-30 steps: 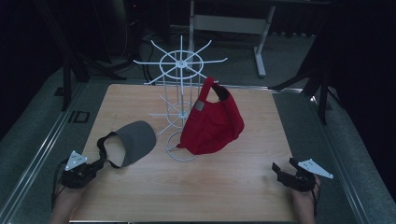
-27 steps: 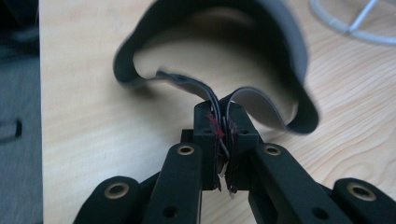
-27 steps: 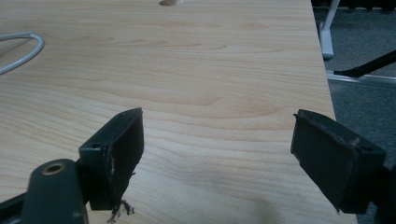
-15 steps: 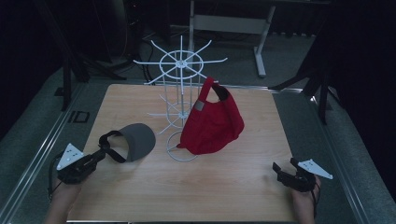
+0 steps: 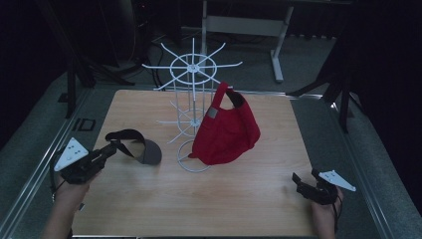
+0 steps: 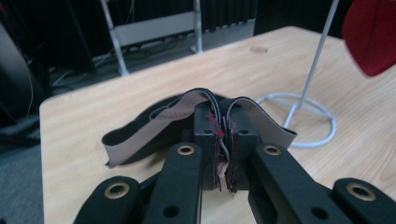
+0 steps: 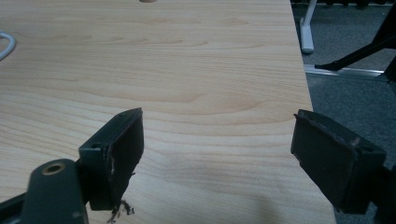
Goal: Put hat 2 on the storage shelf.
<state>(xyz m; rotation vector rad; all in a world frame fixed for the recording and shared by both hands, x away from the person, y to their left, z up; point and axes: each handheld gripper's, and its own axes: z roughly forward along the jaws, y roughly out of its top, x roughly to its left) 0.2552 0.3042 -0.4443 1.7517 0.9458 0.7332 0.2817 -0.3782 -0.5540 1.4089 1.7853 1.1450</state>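
Note:
A grey visor cap (image 5: 141,148) with a dark strap hangs tilted just above the wooden table (image 5: 249,204), left of the white wire rack (image 5: 192,67). My left gripper (image 5: 113,148) is shut on its strap. In the left gripper view the jaws (image 6: 224,140) pinch the grey band (image 6: 154,126), which loops out to both sides. A red cap (image 5: 226,132) hangs on the rack, and its edge (image 6: 371,32) shows at the top right of that view. My right gripper (image 5: 298,180) rests at the table's front right, open with nothing between its fingers (image 7: 217,140).
The rack's round wire base (image 5: 191,164) stands mid-table, right of the grey cap, with wire arms spreading above. Bare wood lies in front of both grippers. Grey floor and dark stands surround the table; a white table frame (image 5: 249,22) is behind.
My left gripper has risen and drawn back to the left with the grey cap, which has come off the table and now hangs tilted. The right gripper has not moved.

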